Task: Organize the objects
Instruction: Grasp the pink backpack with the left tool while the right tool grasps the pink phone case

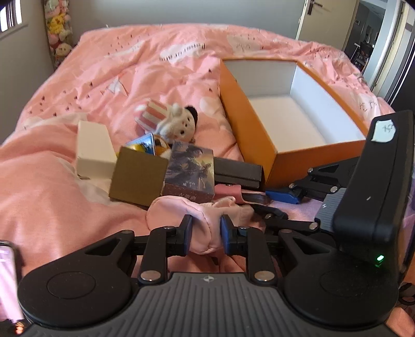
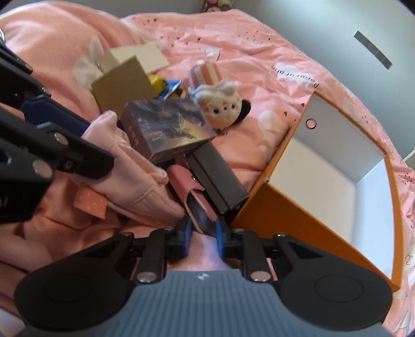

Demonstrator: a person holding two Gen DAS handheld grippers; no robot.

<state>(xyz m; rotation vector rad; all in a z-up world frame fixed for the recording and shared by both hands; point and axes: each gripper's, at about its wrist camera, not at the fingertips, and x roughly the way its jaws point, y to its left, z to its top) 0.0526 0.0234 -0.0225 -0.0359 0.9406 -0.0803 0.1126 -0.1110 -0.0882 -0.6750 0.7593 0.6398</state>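
Note:
My left gripper (image 1: 206,230) is shut on a soft pink cloth pouch (image 1: 202,210), whose bulge is squeezed between the blue pads. My right gripper (image 2: 203,230) is shut on the near end of a pink case (image 2: 186,181) with a dark inside. Behind them lies a pile: an illustrated box (image 1: 192,168), a brown carton (image 1: 137,176), a white box (image 1: 93,145), a long black box (image 1: 238,171) and a small plush toy (image 1: 179,121). An open orange box (image 1: 246,124) with a white inside stands empty to the right (image 2: 285,215).
Everything lies on a bed with a rumpled pink duvet (image 1: 155,67). Stuffed toys (image 1: 58,28) hang in the far left corner. A door (image 1: 326,18) stands open at the back right. A phone screen (image 1: 5,280) shows at the lower left edge.

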